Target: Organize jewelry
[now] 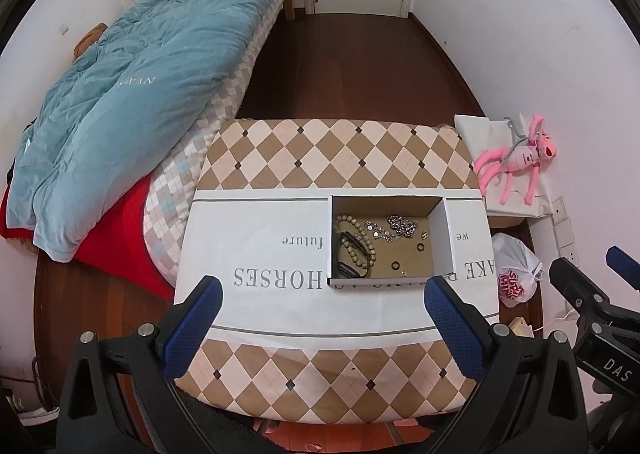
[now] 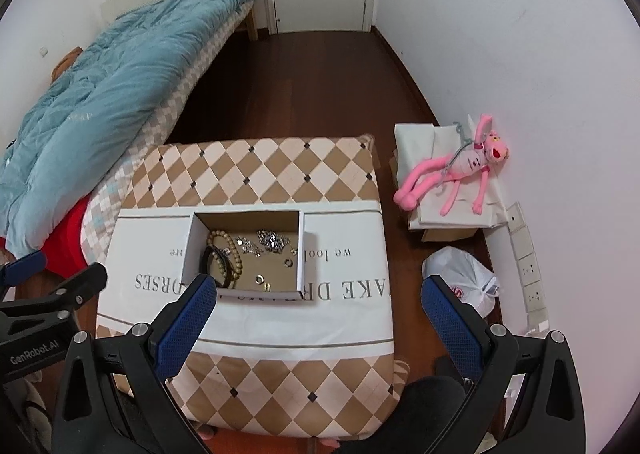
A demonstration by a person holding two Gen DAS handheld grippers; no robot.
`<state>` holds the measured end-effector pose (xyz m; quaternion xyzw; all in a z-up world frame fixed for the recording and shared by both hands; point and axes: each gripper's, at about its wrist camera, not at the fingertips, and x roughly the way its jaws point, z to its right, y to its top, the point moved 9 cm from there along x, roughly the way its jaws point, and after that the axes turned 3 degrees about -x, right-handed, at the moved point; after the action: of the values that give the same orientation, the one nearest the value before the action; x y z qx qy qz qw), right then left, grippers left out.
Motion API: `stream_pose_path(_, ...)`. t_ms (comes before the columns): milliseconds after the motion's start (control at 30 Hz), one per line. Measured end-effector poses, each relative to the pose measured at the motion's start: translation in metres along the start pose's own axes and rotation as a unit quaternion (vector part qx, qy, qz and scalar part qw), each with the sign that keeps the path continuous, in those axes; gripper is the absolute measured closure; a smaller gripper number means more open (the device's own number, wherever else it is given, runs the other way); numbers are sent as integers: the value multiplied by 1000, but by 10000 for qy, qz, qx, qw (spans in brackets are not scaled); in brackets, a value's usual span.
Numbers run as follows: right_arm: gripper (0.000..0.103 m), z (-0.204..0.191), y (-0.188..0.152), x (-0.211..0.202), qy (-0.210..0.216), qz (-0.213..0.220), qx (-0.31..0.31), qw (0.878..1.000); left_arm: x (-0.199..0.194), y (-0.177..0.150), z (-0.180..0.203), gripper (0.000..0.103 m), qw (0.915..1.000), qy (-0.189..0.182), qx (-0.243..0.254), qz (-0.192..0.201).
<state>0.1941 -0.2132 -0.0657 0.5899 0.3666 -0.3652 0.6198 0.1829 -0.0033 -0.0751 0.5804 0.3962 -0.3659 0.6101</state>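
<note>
Centrally, on a checkered cushion (image 1: 336, 150) draped with a white printed cloth (image 1: 256, 254), sits an open cardboard box (image 1: 448, 238) holding the jewelry. Inside the box, toward its left side, a string of wooden beads (image 1: 370, 242) loops around a dark watch-like band (image 1: 352, 256). A silver chain (image 1: 402, 224) lies bunched toward the far wall, and small rings (image 1: 421, 247) are scattered over the brown floor of the box. Both grippers hover above the near edge of the cushion, apart from the box. The left gripper (image 1: 323, 312) has its blue-padded fingers spread wide, holding nothing. The right gripper (image 2: 319, 312) is likewise spread wide and empty. A blue quilt (image 1: 132, 86) covers a bed to the left. A pink plush toy (image 2: 456, 170) lies on white paper by the right wall, near a white plastic bag (image 2: 464, 274).
</note>
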Motion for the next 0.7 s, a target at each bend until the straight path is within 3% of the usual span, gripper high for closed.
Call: stream_pose_path(700, 0, -2, -10, 4, -21, -147, -86, 9999, 5, -7, -4, 0, 10000, 60, 8, -19)
